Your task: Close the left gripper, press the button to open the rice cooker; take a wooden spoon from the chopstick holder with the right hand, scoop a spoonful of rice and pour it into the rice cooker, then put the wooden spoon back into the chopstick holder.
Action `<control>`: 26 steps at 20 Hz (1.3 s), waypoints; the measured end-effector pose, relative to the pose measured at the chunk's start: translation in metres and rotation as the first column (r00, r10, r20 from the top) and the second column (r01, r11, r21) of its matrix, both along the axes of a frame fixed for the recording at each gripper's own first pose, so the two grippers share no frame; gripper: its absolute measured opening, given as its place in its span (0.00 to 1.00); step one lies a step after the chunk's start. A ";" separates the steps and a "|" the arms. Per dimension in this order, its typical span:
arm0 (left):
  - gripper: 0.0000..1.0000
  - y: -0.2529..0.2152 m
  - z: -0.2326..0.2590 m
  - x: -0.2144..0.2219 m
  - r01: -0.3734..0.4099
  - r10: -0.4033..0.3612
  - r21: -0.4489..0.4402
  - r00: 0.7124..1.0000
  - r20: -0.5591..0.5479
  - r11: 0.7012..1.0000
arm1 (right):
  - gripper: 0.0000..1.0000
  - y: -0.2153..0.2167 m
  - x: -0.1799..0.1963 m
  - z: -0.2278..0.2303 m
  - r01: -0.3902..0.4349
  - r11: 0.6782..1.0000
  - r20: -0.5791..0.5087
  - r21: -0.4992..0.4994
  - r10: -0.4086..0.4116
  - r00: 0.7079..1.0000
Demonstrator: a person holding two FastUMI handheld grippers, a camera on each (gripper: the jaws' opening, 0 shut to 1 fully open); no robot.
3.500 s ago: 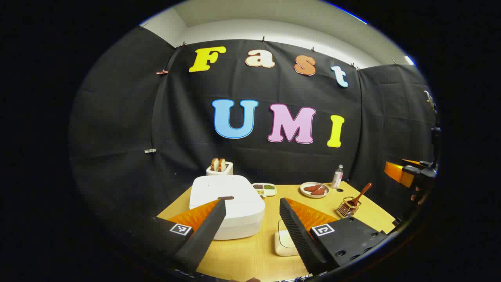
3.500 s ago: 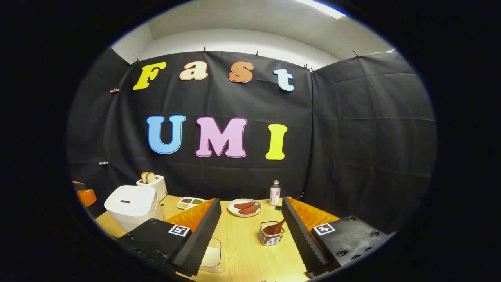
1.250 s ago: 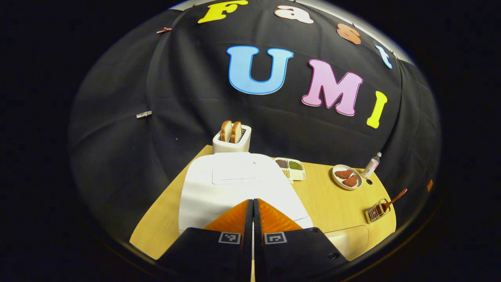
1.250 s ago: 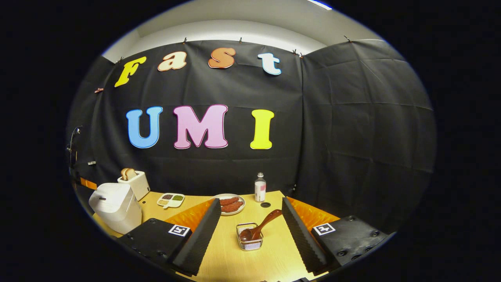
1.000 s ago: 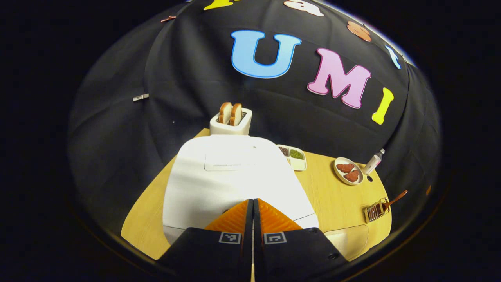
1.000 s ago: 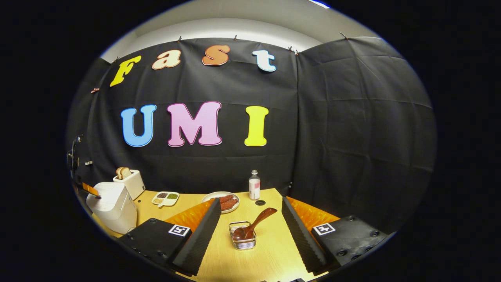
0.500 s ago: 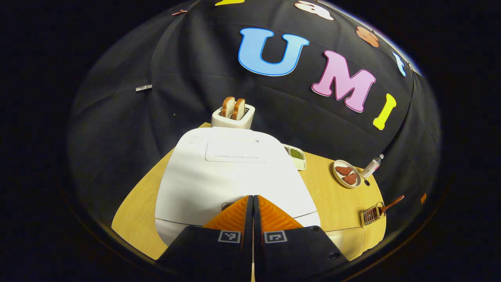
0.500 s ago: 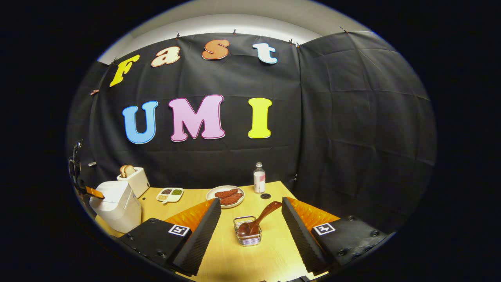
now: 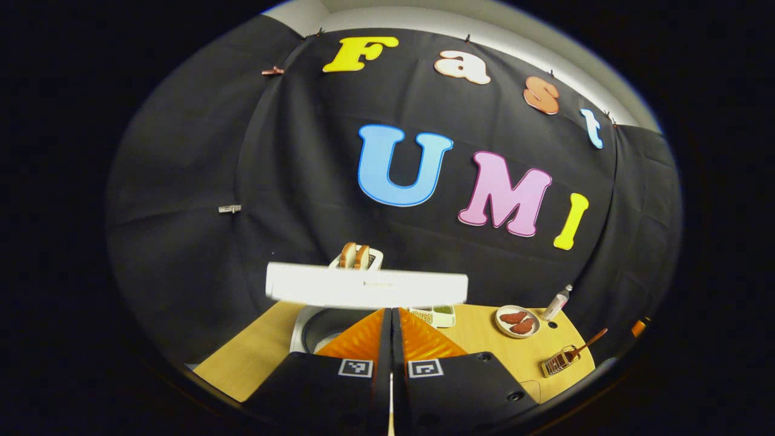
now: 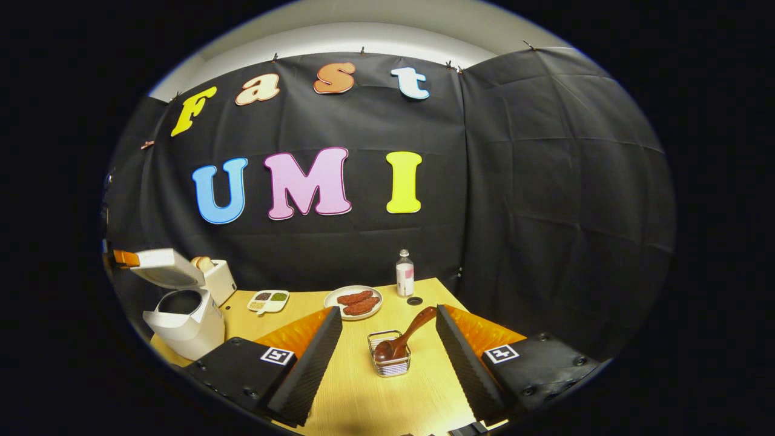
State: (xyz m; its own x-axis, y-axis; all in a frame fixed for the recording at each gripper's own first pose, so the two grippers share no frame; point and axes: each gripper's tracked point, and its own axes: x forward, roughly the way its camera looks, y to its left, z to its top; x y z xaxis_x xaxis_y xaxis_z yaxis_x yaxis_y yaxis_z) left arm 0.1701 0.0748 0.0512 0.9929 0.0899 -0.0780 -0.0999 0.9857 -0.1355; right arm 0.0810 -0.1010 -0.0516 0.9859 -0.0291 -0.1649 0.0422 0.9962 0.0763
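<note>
Rice cooker (image 10: 181,321): white, at the bench's left end; lid (image 9: 366,288) raised, dark inner pot (image 9: 330,324) exposed.
Wooden spoon (image 10: 404,336): leaning in the wire chopstick holder (image 10: 390,360), handle tilted up to the right.
Left hand-held gripper (image 9: 391,318): fingers pressed together, empty, just in front of the open cooker.
Right hand-held gripper (image 10: 387,339): fingers spread apart, empty, the holder between them farther off.
Bench (image 10: 363,393): light wood; toaster (image 10: 218,280) behind the cooker; plate (image 10: 354,301) and bottle (image 10: 404,272) at the back.
</note>
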 end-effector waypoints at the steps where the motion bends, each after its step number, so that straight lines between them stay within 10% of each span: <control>1: 0.07 -0.004 0.005 -0.010 0.006 -0.006 0.026 1.000 0.015 1.000 | 0.98 0.000 -0.003 0.001 0.006 1.000 0.001 -0.003 -0.006 1.000; 13: 0.17 -0.062 -0.031 -0.112 0.161 -0.163 0.088 0.987 0.012 0.983 | 0.98 -0.007 0.000 -0.006 0.078 0.989 -0.083 0.128 -0.068 0.994; 19: 0.48 -0.083 -0.030 -0.115 0.155 -0.157 0.048 0.987 0.037 0.987 | 0.98 -0.019 0.039 -0.042 0.090 0.987 -0.152 0.135 -0.069 0.986; 24: 0.94 -0.102 -0.036 -0.101 0.101 -0.102 0.057 0.995 0.014 0.993 | 0.98 -0.028 0.076 -0.082 0.063 0.990 -0.229 0.129 -0.032 0.973; 26: 0.96 -0.116 -0.035 -0.099 0.101 -0.102 0.069 0.995 0.017 0.993 | 0.98 -0.032 0.089 -0.100 0.061 0.987 -0.264 0.148 -0.020 0.964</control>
